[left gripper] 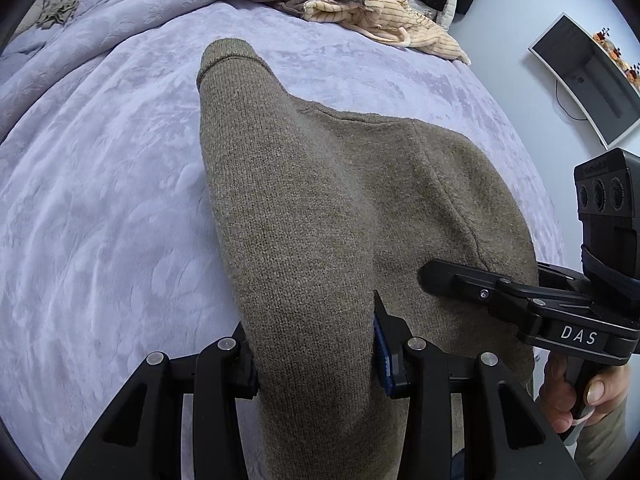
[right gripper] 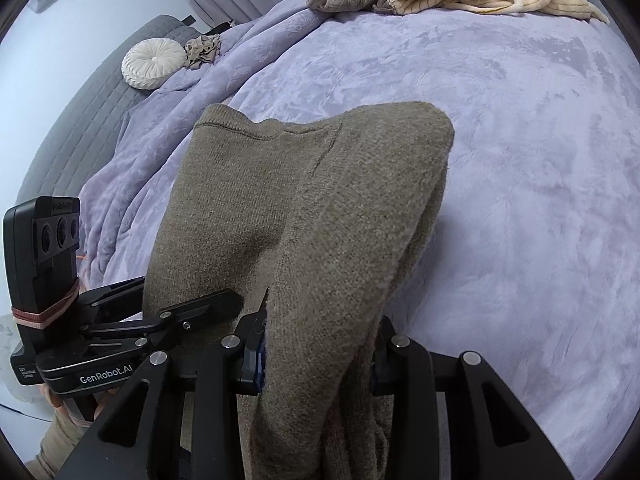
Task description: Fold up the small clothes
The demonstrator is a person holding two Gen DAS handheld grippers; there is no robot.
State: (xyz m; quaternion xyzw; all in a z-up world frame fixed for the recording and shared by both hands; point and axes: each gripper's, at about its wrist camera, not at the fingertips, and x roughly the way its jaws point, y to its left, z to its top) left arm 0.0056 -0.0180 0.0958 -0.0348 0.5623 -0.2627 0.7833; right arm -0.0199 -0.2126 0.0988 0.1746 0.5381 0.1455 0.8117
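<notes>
An olive-brown knitted garment (left gripper: 320, 200) hangs folded over a lilac plush bedspread (left gripper: 100, 200), its far end resting on the bed. My left gripper (left gripper: 316, 360) is shut on a thick bunch of the knit at the near edge. In the right wrist view the same garment (right gripper: 304, 208) drapes from my right gripper (right gripper: 316, 360), shut on another bunch of it. Each gripper shows in the other's view: the right gripper (left gripper: 448, 276) at the right, the left gripper (right gripper: 216, 300) at the left, both clamped on the garment side by side.
A heap of striped cream and brown clothes (left gripper: 332, 4) lies at the bed's far edge. A small crumpled beige cloth (left gripper: 58, 10) sits far left, near a round white cushion (right gripper: 154, 63) on a grey headboard. A screen (left gripper: 588, 80) hangs on the right wall.
</notes>
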